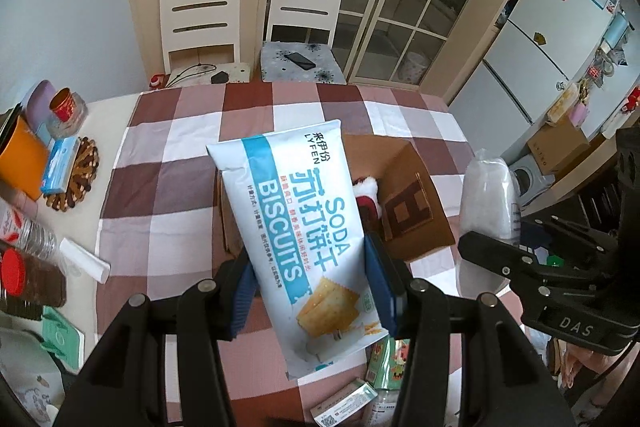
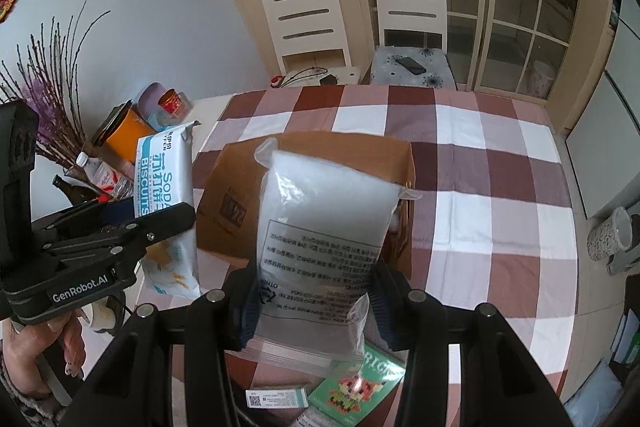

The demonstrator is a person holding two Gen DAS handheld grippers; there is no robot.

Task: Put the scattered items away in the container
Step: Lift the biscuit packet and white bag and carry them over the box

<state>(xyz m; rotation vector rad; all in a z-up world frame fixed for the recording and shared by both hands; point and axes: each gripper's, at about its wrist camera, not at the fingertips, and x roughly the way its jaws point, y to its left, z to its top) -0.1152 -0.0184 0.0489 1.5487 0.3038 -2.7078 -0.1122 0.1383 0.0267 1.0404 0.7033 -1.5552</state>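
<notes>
My left gripper (image 1: pixel 310 291) clamps the soda biscuit pack (image 1: pixel 296 227). My right gripper (image 2: pixel 312 307) clamps a clear bag of white stuff (image 2: pixel 320 247), both above the cardboard box (image 2: pixel 232 195) mid-tabletop.

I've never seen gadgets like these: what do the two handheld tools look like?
Both are matte black linkage frames with silver rivets and ribbed blue pads. The left tool reads "GenRobot.AI" in white; the right tool reads "DAS".

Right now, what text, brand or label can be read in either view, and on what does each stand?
"LYFEN", "SODA BISCUITS": biscuit bag in the left gripper.
"DAS": body of the right gripper, seen from the left wrist.
"GenRobot.AI": body of the left gripper, seen from the right wrist.
Black print on the clear bag in the right gripper: upside down, too small.
Stamp on the cardboard box: unreadable.
</notes>
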